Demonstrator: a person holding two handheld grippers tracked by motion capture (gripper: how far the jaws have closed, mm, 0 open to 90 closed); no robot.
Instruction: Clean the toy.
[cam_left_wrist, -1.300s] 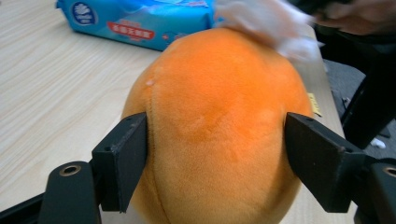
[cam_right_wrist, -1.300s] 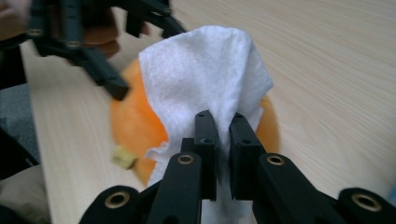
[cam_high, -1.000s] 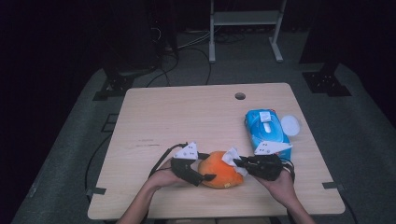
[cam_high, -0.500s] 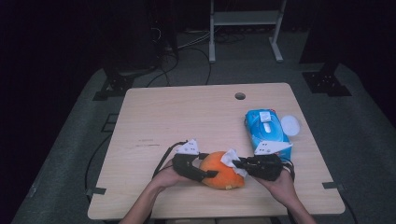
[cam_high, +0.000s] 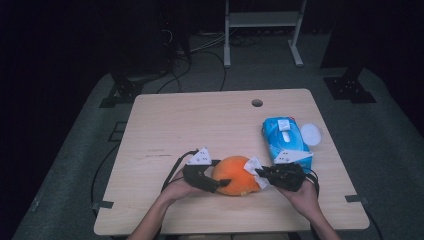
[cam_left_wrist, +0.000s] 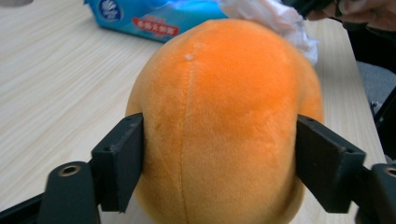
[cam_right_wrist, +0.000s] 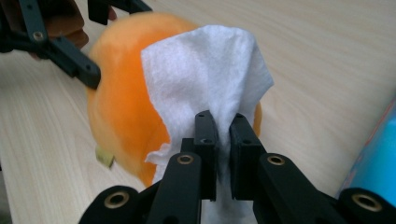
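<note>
While left gripper, jaws just reopened, clamps orange plush toy by both sides at near table edge, right gripper pinches white tissue against toy's top. Blue tissue pack lies near, right.

Blue tissue pack and white round lid near the wooden table's right edge.

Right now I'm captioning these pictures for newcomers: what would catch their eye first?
The orange plush toy at the table's near edge, between the left gripper's jaws. The right gripper presses a white tissue against it; a blue tissue pack lies behind.
</note>
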